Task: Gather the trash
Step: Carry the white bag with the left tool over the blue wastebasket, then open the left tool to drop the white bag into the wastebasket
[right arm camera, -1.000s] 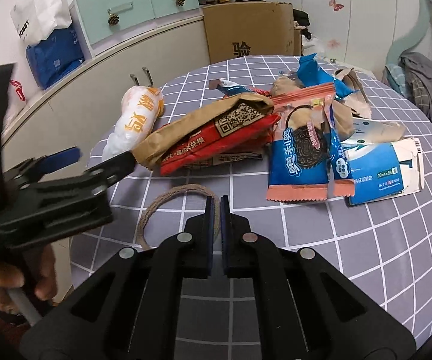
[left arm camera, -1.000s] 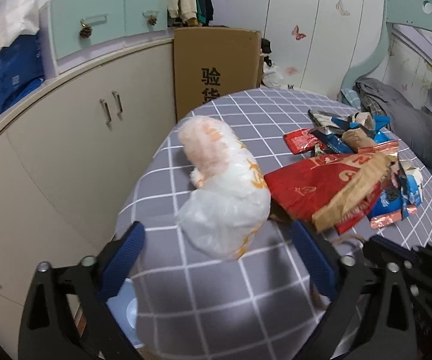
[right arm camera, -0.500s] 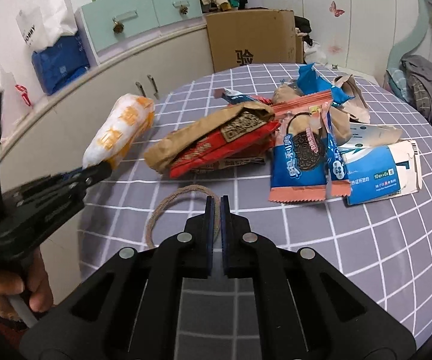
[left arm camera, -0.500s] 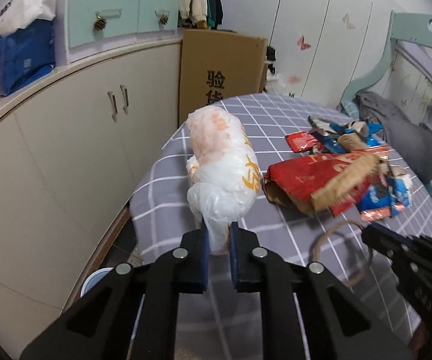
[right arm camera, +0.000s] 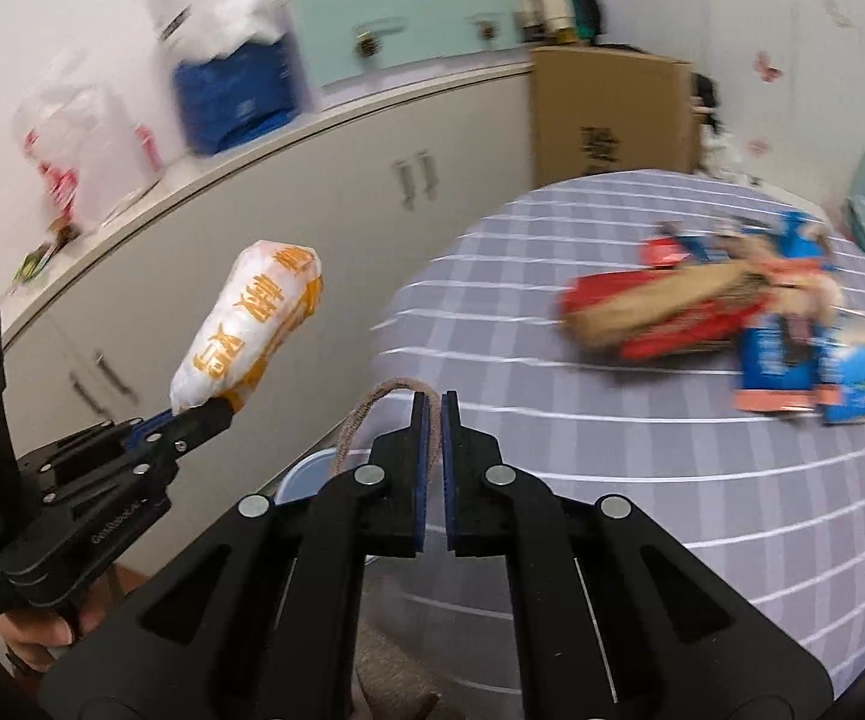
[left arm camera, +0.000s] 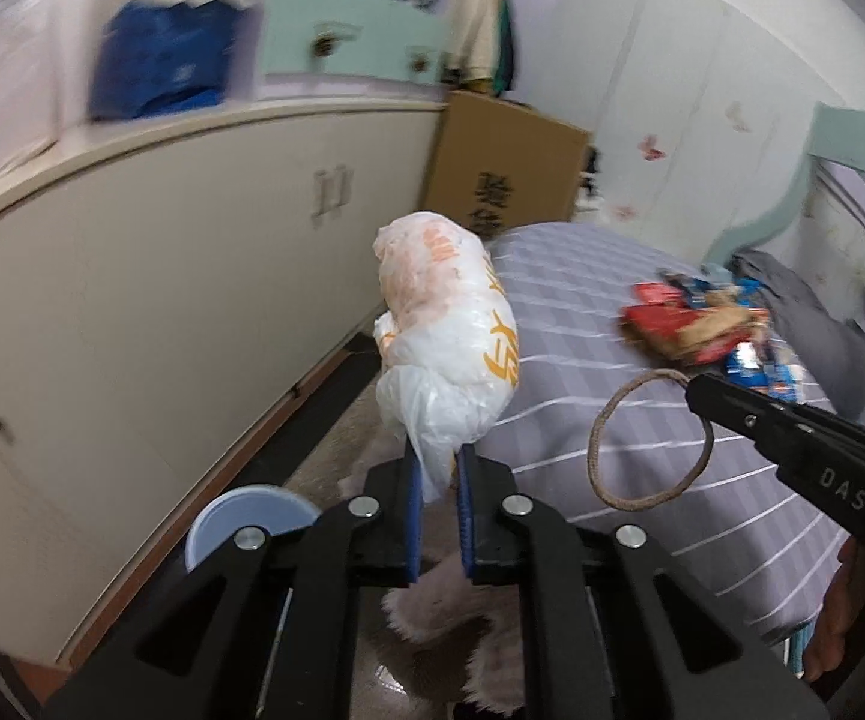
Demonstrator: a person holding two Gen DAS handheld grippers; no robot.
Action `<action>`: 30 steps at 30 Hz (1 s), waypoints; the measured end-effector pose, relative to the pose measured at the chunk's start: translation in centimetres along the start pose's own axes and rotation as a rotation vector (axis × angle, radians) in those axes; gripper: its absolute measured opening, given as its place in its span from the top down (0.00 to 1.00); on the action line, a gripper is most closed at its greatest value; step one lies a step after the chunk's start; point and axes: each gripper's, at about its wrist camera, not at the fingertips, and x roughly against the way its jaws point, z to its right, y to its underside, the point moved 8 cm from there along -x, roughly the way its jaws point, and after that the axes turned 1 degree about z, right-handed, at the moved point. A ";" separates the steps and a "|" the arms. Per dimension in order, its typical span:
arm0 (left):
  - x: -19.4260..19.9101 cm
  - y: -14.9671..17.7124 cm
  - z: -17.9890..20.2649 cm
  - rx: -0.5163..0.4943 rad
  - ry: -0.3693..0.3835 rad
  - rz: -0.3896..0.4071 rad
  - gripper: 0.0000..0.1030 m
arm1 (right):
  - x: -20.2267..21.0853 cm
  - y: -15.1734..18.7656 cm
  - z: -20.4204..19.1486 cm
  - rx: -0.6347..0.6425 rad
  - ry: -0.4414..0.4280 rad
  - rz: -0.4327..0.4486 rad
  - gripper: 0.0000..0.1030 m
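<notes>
A lived-in bedroom in a home. Ahead and to the left of the left gripper (left arm camera: 435, 516) runs a long cream cabinet (left arm camera: 192, 276) with mint drawers (left arm camera: 348, 42) on top and clothes (left arm camera: 480, 30) hanging above. A cardboard box (left arm camera: 504, 174) stands beyond the gripper, against white wardrobe doors with butterfly stickers (left arm camera: 651, 147). To the right, a round desk (left arm camera: 582, 300) in a grey checked cloth carries snack wrappers (left arm camera: 702, 324), and past it stands a mint bed frame (left arm camera: 852, 138).

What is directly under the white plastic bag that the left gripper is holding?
The white plastic bag hangs off the table, over floor; a blue round container shows below-left, its inside hidden.
</notes>
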 end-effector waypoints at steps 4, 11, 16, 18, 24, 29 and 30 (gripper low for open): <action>-1.3 1.9 -5.7 0.085 -0.080 -0.056 0.91 | -4.3 1.4 -5.3 0.077 -0.045 -0.064 0.96; -4.8 5.6 -14.4 0.219 -0.186 -0.164 0.91 | -13.7 4.7 -12.1 0.154 -0.108 -0.168 0.95; -7.3 7.6 -18.4 0.263 -0.242 -0.220 0.91 | -20.2 6.3 -15.1 0.121 -0.195 -0.201 0.82; -8.3 8.1 -19.3 0.276 -0.248 -0.243 0.91 | -22.4 7.4 -15.2 0.106 -0.174 -0.240 0.38; -10.8 9.5 -20.0 0.291 -0.243 -0.290 0.91 | -24.3 8.9 -14.9 0.073 -0.169 -0.281 0.36; -12.0 10.8 -20.0 0.287 -0.235 -0.324 0.90 | -23.8 9.6 -14.8 0.067 -0.128 -0.271 0.35; -12.2 11.0 -20.0 0.287 -0.234 -0.329 0.90 | -23.6 9.6 -14.6 0.062 -0.123 -0.265 0.35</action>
